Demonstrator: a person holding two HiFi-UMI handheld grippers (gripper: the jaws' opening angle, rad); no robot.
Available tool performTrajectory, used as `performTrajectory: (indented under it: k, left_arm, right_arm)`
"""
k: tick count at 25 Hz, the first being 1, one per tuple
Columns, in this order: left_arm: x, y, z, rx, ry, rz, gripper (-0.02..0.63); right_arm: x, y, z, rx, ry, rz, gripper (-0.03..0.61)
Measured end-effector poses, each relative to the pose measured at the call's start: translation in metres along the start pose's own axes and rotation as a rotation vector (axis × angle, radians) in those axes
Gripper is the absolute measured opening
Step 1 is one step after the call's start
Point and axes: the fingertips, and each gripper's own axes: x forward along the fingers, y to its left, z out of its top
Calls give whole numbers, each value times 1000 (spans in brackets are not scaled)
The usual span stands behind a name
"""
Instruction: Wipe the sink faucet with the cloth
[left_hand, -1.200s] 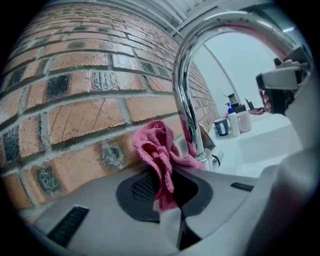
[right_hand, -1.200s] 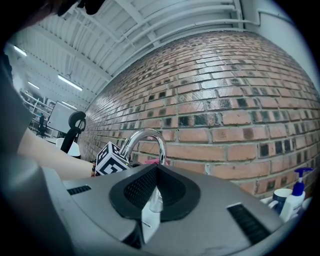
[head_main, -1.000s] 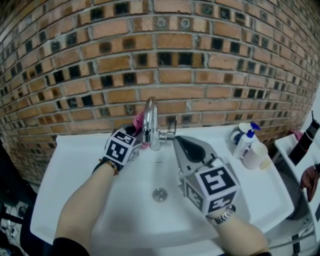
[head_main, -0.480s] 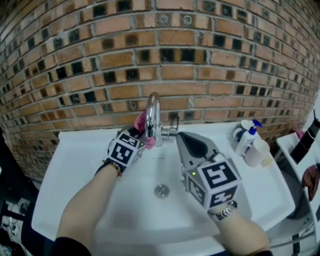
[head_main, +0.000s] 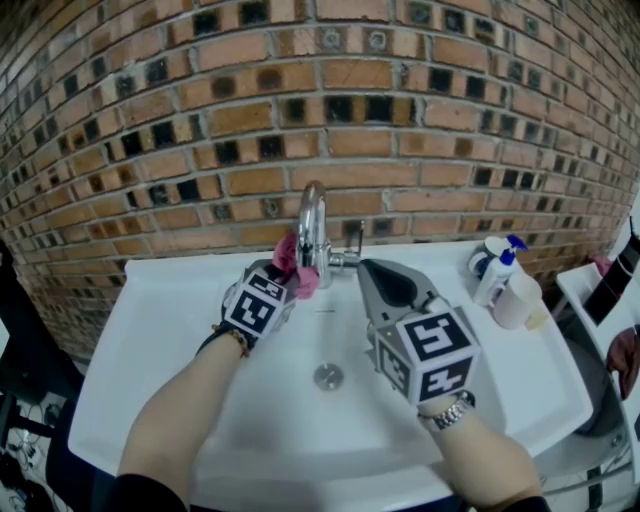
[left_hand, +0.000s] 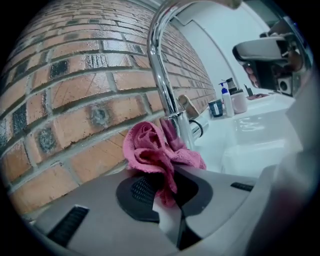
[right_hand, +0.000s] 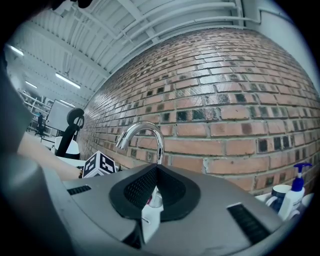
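A chrome gooseneck faucet (head_main: 314, 225) stands at the back of the white sink (head_main: 160, 330). My left gripper (head_main: 283, 281) is shut on a bunched pink cloth (head_main: 296, 264) that presses against the left side of the faucet's lower stem. In the left gripper view the cloth (left_hand: 152, 150) bulges out of the closed jaws of the left gripper (left_hand: 167, 186) and touches the faucet (left_hand: 165, 80) near its base. My right gripper (head_main: 363, 265) is shut and empty, just right of the faucet, above the basin. The right gripper view has the right gripper (right_hand: 157, 171) pointing level at the faucet (right_hand: 150, 131).
A brick wall (head_main: 200, 130) rises directly behind the sink. A pump soap bottle (head_main: 493, 275) and a white cup (head_main: 513, 304) stand on the sink's back right corner. The drain (head_main: 327, 376) lies in the basin's middle. A faucet lever (head_main: 352, 240) sticks up behind the spout.
My left gripper has slid the cloth down the faucet's stem, from near the bend toward the base. The right gripper has kept still.
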Motion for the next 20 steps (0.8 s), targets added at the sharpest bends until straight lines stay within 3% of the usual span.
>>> performTrajectory:
  k: [6, 14, 20]
  left_arm:
    - [-14, 6, 4, -82, -48, 29, 44]
    - [-54, 0, 25, -168, -173, -4, 44]
    - [-88, -16, 43, -155, -277, -96, 44]
  right_arm:
    - [2, -1, -7, 10, 24, 11, 11]
    - [12, 20, -19, 33, 56, 143, 12]
    - [16, 35, -25, 10, 79, 253, 191]
